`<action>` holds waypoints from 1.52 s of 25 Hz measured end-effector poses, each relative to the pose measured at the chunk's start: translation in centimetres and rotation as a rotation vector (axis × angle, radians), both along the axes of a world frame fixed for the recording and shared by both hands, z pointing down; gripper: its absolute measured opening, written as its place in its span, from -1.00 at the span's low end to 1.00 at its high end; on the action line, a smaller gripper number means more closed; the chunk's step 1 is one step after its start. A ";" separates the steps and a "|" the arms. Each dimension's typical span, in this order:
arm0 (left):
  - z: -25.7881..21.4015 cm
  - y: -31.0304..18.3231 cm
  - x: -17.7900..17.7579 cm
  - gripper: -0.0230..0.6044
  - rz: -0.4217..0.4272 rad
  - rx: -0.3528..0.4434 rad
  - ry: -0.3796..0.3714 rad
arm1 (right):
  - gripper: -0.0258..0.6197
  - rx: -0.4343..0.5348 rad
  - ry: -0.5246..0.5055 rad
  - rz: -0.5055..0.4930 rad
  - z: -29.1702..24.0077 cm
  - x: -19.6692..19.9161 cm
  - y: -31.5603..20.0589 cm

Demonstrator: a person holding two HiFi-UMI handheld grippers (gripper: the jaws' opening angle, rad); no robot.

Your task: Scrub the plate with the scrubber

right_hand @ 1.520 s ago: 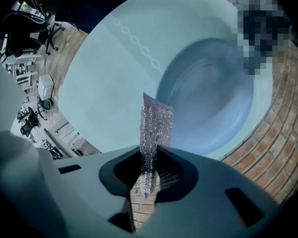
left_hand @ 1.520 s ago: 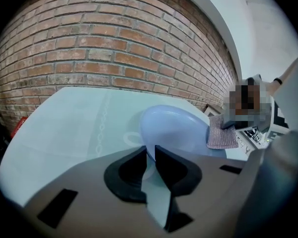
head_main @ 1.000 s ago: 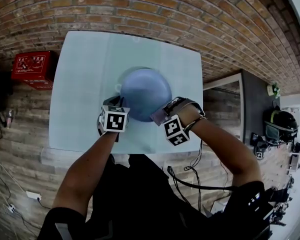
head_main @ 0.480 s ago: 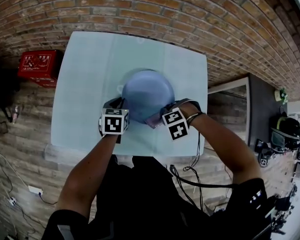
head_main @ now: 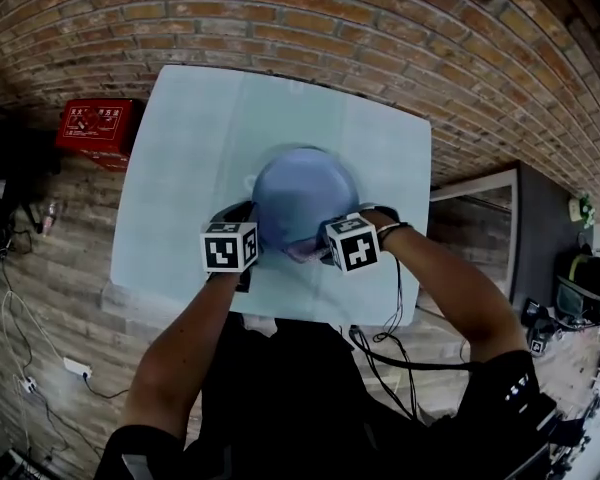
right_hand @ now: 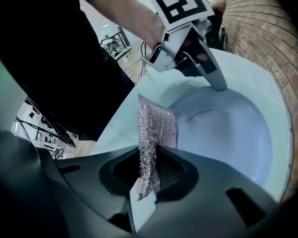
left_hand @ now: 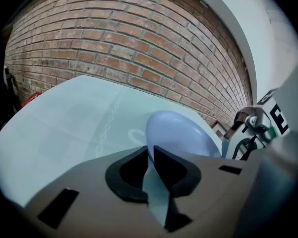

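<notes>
A red box (head_main: 97,128) stands on the floor off the table's (head_main: 180,148) left edge and has no part in the work.

The left gripper (left_hand: 150,153) comes in from the near edge. Its jaws are clenched on the left rim of the blue plate (head_main: 302,193), and the thin lip shows pinched between them. That hold looks meant as an anchor, so the plate cannot slide or spin while it is rubbed. I cannot tell whether the plate lies flat on the table or is tipped up a little.

The plate sits about midway along the table's width, nearer the near edge than the far one.

At its near right rim is the scrubber (right_hand: 156,125), a silvery mesh pad. The right gripper (right_hand: 150,158) has its jaws clamped on the pad's lower part, and the free end stands out beyond them. That leaves soft mesh, not hard jaw, to meet the plate. The pad is at the rim, so scrubbing looks underway or about to begin.
</notes>
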State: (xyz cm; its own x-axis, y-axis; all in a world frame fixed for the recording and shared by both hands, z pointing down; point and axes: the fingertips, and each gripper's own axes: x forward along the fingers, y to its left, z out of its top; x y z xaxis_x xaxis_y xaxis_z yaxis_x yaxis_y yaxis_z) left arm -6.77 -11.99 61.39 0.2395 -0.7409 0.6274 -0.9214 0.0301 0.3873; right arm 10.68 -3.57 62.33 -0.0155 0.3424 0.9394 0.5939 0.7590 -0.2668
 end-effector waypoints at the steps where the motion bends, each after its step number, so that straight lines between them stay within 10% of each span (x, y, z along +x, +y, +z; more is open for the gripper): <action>1: 0.0 0.0 -0.1 -0.78 -0.003 0.001 -0.001 | -0.70 -0.025 -0.005 0.003 0.0 -0.2 0.1; 14: -1.0 0.9 0.0 -0.78 -0.041 0.050 0.041 | -0.70 -0.317 -0.117 0.127 -1.1 -4.9 1.3; 38: -1.4 4.7 -6.6 -0.86 -0.310 0.033 0.018 | -0.71 -0.543 -0.348 0.371 -2.6 -13.0 -3.0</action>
